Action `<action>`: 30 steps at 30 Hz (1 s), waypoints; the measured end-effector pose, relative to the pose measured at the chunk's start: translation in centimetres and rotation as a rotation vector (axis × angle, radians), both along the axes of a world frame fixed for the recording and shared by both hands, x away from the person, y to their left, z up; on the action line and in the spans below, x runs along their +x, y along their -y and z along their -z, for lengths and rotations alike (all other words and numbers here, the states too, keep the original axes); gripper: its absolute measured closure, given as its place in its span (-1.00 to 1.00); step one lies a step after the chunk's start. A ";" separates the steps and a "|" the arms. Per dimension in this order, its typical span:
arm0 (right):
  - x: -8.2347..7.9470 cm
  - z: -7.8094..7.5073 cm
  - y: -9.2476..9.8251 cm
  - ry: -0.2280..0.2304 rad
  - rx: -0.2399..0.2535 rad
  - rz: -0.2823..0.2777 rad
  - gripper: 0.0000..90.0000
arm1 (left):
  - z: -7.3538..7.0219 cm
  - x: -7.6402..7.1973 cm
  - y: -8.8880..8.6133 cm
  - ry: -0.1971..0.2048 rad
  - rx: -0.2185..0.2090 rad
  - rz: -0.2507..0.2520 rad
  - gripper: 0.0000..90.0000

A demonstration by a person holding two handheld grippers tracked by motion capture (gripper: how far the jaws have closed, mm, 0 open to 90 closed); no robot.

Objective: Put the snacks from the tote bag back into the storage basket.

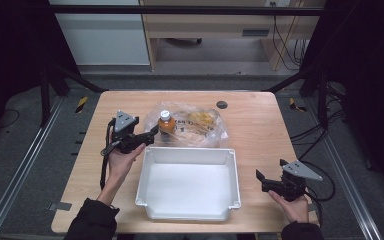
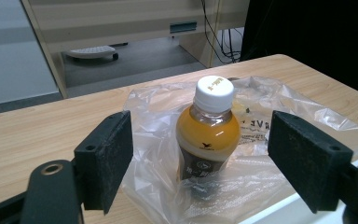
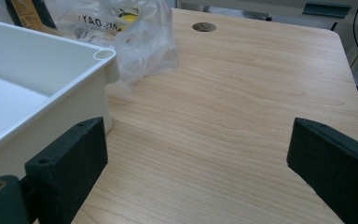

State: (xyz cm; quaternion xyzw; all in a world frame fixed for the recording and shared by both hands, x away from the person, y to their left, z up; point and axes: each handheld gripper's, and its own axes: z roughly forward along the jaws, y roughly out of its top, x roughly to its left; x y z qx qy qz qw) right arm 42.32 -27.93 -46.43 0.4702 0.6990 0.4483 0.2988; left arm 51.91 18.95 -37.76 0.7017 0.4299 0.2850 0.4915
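A small bottle (image 1: 166, 123) (image 2: 208, 133) of orange drink with a white cap stands upright in a clear plastic bag (image 1: 192, 125) (image 2: 261, 154) (image 3: 126, 32) behind the white bin. My left gripper (image 1: 150, 134) (image 2: 200, 163) is open, its jaws either side of the bottle and a little short of it, not touching. My right gripper (image 1: 261, 181) (image 3: 198, 168) is open over bare table to the right of the white bin (image 1: 186, 212) (image 3: 42, 74), with nothing between its jaws.
The white bin's inside is bare. More items lie inside the bag to the bottle's right, among them something yellow (image 1: 204, 118). A dark round hole (image 1: 222, 104) (image 3: 203, 26) sits near the table's far edge. Black frame posts stand at both sides.
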 end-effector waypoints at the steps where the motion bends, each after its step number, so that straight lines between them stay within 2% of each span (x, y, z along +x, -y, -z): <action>1: 0.0 0.0 0.0 0.000 0.000 0.000 -0.88 | 0.0 0.1 0.1 0.000 0.003 -0.001 -0.51; 11: 0.1 0.0 0.0 -0.002 -0.001 -0.003 -0.88 | 0.1 0.9 0.9 0.003 0.018 -0.003 -0.48; 16: 0.1 0.1 -0.1 -0.002 -0.002 -0.004 -0.88 | 0.1 1.4 1.3 0.000 0.044 -0.003 -0.47; 30: 0.2 0.1 -0.1 -0.008 -0.003 -0.008 -0.88 | 0.2 2.5 2.3 -0.008 0.063 -0.006 -0.45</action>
